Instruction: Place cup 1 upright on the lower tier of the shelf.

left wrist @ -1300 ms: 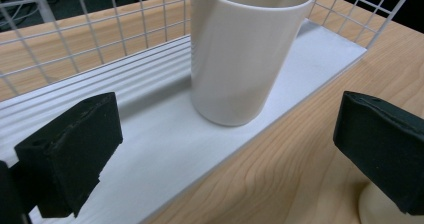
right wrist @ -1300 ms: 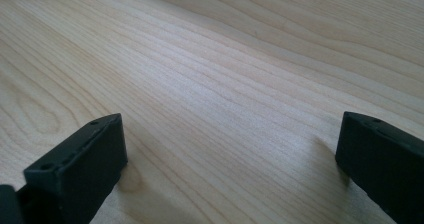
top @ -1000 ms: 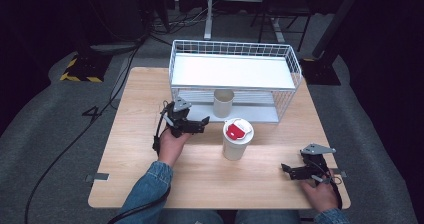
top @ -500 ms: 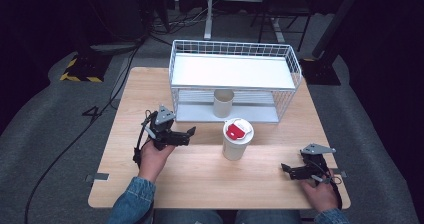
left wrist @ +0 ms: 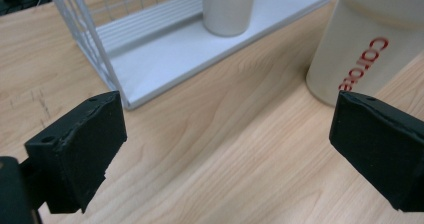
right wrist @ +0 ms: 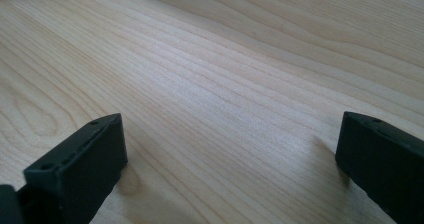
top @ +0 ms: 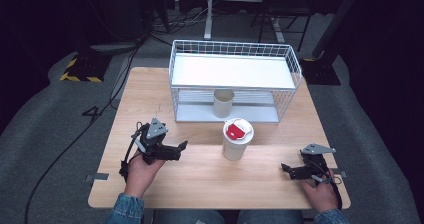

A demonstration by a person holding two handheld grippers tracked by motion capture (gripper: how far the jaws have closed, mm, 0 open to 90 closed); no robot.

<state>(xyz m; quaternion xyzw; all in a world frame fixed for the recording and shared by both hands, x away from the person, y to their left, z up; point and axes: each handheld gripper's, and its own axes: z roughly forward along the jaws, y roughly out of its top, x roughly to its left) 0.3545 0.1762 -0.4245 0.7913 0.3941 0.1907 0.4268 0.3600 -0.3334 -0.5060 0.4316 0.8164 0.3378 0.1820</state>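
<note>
At the near edge of the wooden table (top: 210, 184), the person's two hands come in from below, each holding a black gripper. The right gripper (top: 286, 169) lies low near the table's right front corner, its jaws spread wide with nothing between them; its own view looks along bare wood grain (right wrist: 215, 99). The left gripper (top: 181, 146) sits over the left part of the table, jaws likewise wide apart and empty, pointing toward the middle. Just beyond and to the right of it stands a cream-white cup (top: 237, 139), upright on the wood, closed with a white lid that carries a red patch on top. In the left gripper view the cup (left wrist: 370, 39) shows a pale, slightly translucent wall with red lettering running up its side, and it stands apart from both jaws. Farther back is a white wire rack (top: 235, 81) with a solid white top shelf and a lower tray. On that lower tray stands a smaller, plain off-white cup (top: 223, 102), open at the top, upright, near the tray's front edge. Behind the table the floor is grey carpet (top: 45, 114) with cables across it.
</note>
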